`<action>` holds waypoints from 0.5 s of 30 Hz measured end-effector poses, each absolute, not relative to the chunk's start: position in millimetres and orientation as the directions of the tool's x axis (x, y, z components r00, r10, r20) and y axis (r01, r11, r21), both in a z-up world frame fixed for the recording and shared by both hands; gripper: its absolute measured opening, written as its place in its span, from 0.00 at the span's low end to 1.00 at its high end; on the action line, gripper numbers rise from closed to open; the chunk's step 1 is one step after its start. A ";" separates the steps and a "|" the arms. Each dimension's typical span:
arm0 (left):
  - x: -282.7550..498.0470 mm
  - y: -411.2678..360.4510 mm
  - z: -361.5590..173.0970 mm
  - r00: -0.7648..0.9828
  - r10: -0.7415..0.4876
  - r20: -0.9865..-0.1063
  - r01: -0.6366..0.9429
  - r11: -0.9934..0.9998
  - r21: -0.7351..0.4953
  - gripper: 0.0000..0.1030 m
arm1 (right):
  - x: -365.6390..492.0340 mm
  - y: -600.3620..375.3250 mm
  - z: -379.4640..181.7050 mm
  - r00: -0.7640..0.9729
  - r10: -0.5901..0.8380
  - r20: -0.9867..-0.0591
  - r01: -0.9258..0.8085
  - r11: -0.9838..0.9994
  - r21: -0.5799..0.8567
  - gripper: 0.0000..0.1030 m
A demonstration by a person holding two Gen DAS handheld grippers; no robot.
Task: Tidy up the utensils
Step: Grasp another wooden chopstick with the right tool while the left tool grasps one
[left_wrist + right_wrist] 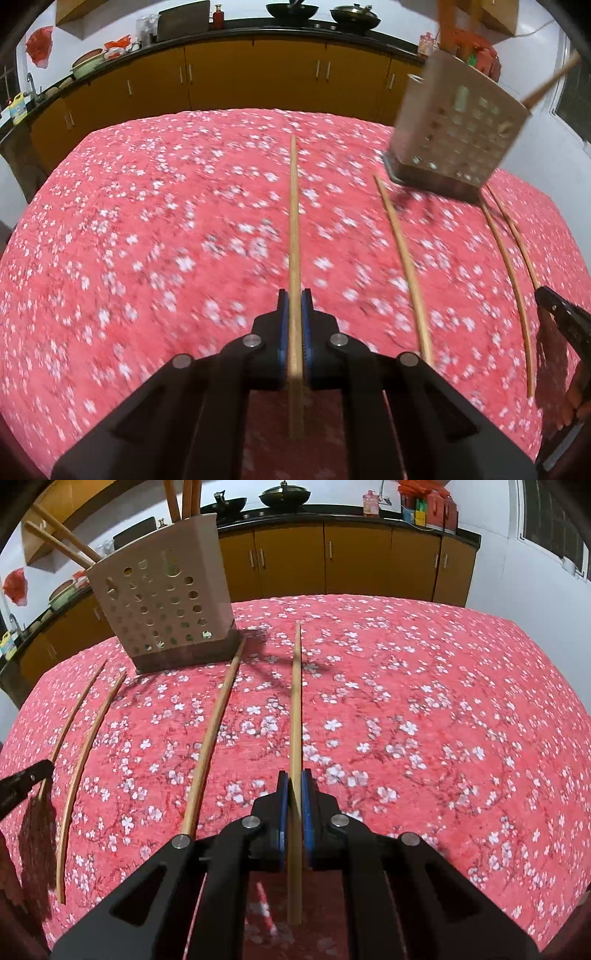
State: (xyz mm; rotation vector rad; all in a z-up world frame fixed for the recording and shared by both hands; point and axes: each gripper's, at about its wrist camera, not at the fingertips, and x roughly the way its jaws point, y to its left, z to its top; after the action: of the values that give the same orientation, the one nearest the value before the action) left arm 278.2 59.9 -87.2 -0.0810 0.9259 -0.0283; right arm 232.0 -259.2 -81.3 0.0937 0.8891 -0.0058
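Two chopsticks were held at this moment, one in each gripper. The left gripper was pinched on a chopstick that ran forward between its blue pads, and the right gripper was pinched likewise on a second chopstick. Whether either stick was lifted off the red flowered cloth of the bench or merely lay along it could not be told from the wrist views.

A perforated beige utensil holder was seen standing toward the far edge of the bench, with several chopsticks already leaning out of its top. Three loose chopsticks were left lying on the cloth between the two grippers, their far tips near the base of the holder.

The left view was smeared by motion, so that gripper was judged to be travelling.

Several risks were judged from here. Each stick was gripped near its thick end, with a long part left projecting forward; it could pivot between the pads and droop if swung quickly. The holder looked light and tall, and was already loaded with leaning sticks; it could be tipped if a tip were driven against its wall or rim instead of into its mouth. With both grippers converging on one holder, a collision of the two sticks was also possible.
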 end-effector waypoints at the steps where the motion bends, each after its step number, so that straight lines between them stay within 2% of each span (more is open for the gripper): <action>1: 279.9 63.1 -86.9 0.603 -0.070 -0.795 -0.006 0.996 -0.092 0.08 | 234.6 -259.7 -81.5 0.632 0.030 -0.774 0.046 0.996 0.076 0.08; 6: 283.4 71.1 -88.2 0.614 -0.110 -0.782 0.009 0.991 -0.132 0.09 | 243.9 -264.6 -83.0 0.643 0.011 -0.766 0.060 0.996 0.065 0.08; 15: 278.8 68.9 -87.5 0.629 -0.101 -0.771 0.017 0.993 -0.116 0.10 | 243.1 -266.0 -84.5 0.644 0.008 -0.765 0.059 0.996 0.061 0.08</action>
State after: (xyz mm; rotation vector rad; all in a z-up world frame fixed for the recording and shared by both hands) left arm 278.8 68.9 -87.5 -0.1013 0.8886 -0.0674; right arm 243.1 -266.0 -84.5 0.0830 0.8712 -0.0292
